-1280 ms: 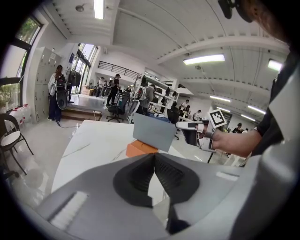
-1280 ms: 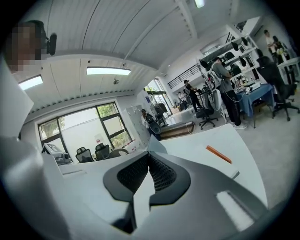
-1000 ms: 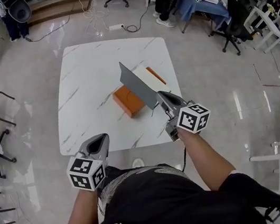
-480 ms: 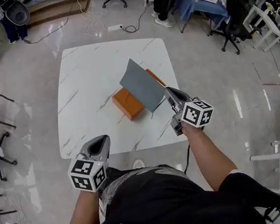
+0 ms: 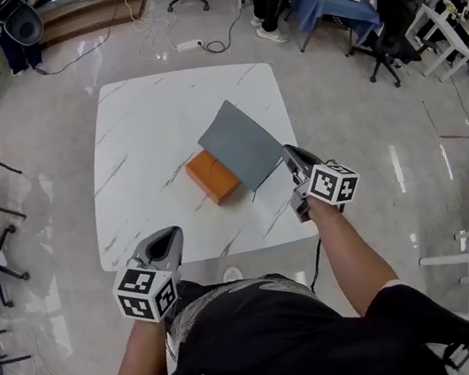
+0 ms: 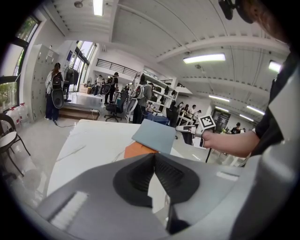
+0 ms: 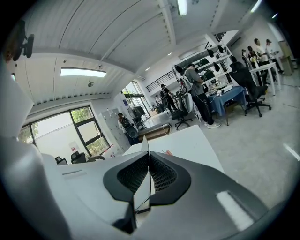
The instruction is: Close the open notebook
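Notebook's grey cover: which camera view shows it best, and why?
Head view: the whole grey cover shows, tilted over the orange notebook, gripped by the right gripper. Left gripper view shows it small, far off; right gripper view, only its thin edge.

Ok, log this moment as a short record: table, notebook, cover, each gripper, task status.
table: white, marbled, holds the notebook
notebook: orange, lying on the table, partly under its own cover
cover: grey, raised and tilted over the orange part, not flat
right gripper: jaws clamped on the cover's near edge
left gripper: at the table's near edge, jaws together, nothing in them, apart from the notebook
task status: notebook not yet closed
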Tool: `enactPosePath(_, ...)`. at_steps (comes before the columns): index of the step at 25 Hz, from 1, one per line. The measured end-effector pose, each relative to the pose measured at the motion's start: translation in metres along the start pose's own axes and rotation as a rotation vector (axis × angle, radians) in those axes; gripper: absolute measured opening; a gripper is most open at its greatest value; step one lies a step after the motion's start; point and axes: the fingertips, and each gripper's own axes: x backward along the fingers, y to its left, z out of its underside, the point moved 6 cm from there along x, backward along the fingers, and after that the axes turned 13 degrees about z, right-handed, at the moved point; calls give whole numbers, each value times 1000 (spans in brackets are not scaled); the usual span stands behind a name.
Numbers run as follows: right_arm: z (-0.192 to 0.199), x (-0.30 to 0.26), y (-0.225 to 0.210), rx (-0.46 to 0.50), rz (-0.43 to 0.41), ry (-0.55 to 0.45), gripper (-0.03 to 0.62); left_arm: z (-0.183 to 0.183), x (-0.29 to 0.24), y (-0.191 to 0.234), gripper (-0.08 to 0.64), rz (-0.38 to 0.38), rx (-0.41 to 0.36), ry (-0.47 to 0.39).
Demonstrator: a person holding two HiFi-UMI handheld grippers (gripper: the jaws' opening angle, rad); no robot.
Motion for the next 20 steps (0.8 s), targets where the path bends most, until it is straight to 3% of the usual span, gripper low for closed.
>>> enactPosePath(20, 27, -32, -48, -85, 74, 108, 6, -9, -16, 9, 58, 12, -11, 24)
